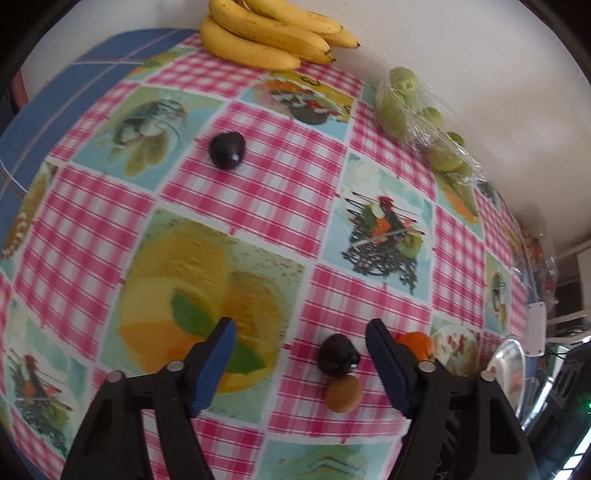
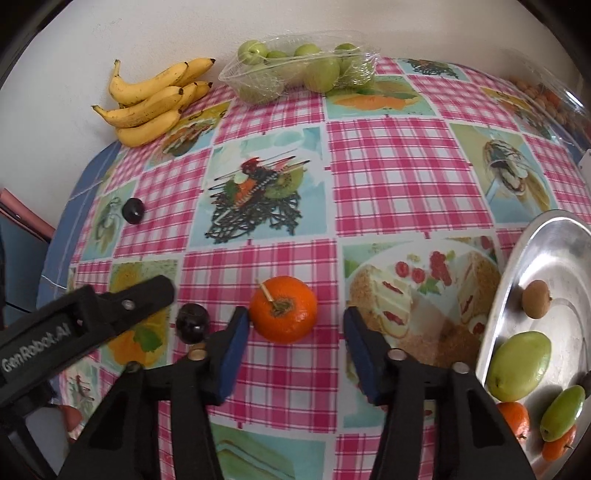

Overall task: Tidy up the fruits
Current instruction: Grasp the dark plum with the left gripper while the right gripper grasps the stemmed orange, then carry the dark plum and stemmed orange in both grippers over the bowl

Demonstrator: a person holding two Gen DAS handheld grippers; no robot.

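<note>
The orange (image 2: 283, 309) lies on the worktop (image 2: 391, 177) between the open jaws of the right tool (image 2: 293, 332), its left pad touching or nearly so, probably for a grasp toward the metal tray (image 2: 554, 240) at 3 o'clock. The left tool (image 1: 299, 354), open, brackets a dark plum (image 1: 338, 355). A white wall stands behind.

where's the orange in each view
Left wrist: the orange sits low right, mostly hidden behind the left gripper's right finger, by the near plum.
Right wrist: orange low centre, between the right gripper's fingers, pads not clearly on it.
Shared landmark: the bananas at the wall, at the top edge in the left view and upper left in the right.
</note>
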